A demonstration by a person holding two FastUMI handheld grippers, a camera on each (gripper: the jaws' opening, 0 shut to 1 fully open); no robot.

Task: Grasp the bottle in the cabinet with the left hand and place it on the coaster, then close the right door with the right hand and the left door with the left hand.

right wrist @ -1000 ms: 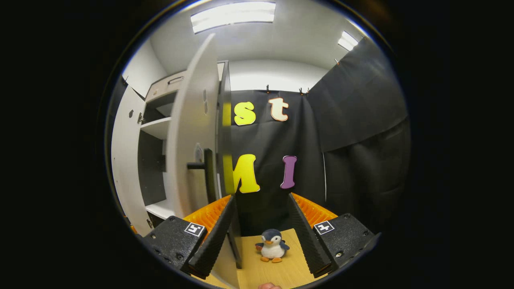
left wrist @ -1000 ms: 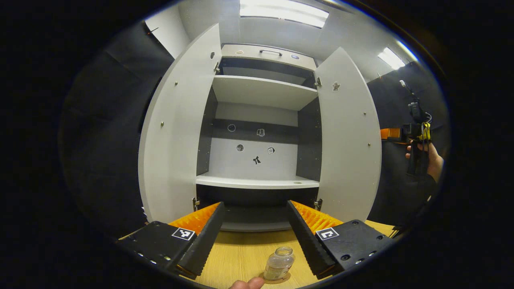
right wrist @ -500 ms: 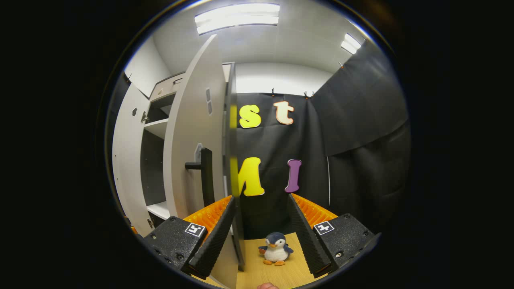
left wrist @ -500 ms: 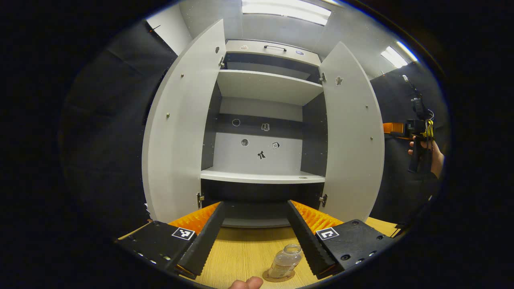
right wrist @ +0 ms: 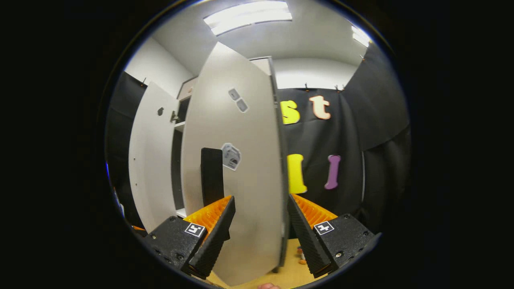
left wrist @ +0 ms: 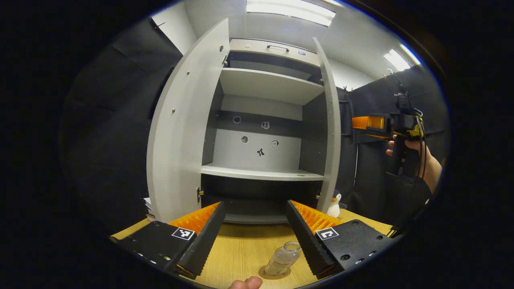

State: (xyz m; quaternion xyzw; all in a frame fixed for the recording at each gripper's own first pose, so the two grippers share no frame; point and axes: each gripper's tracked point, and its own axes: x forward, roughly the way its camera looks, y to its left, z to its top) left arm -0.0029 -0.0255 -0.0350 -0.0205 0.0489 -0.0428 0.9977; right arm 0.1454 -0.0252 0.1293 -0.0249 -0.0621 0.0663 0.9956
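My left gripper, fingers spread and empty, hovers back from the bottle on its coaster at 6 o'clock. At 2 o'clock, the right door has swung edge-on since a second ago. My right gripper, fingers spread, faces its outer panel, so I judge closing is underway.

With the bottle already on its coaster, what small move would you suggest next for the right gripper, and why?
Probably push the right gripper, jaws open, forward against the right door to swing it shut: the door stands half open just ahead, and the bottle sits on the coaster.
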